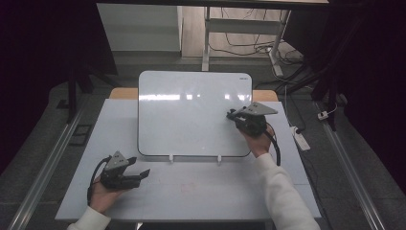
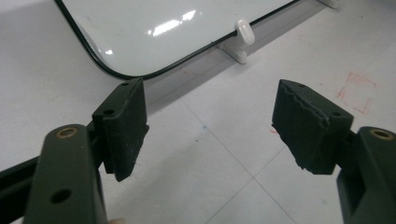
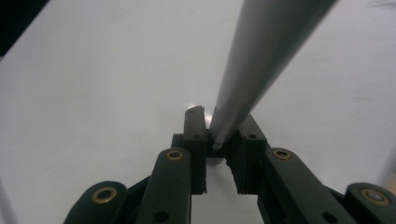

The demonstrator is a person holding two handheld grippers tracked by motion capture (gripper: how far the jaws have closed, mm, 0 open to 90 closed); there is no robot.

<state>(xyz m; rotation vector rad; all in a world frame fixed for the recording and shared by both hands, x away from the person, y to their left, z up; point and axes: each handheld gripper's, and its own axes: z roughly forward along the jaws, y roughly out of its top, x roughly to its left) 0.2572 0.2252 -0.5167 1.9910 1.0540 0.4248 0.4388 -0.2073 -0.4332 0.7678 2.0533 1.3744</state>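
In the high view, your right gripper [image 1: 233, 115] is over the glossy white rounded-corner whiteboard [image 1: 191, 115], propped on two white clips at the desk's [image 1: 191, 191] far edge; keep its tip light on the board. Your left gripper [image 1: 139, 175] rests near the desk's near left corner, dark floor all round.

In the left gripper view, the jaws stand open and empty over the pale desk.

In the right gripper view, the jaws are clamped on a slim grey marker-like rod [image 3: 261, 60]; hold it steady.
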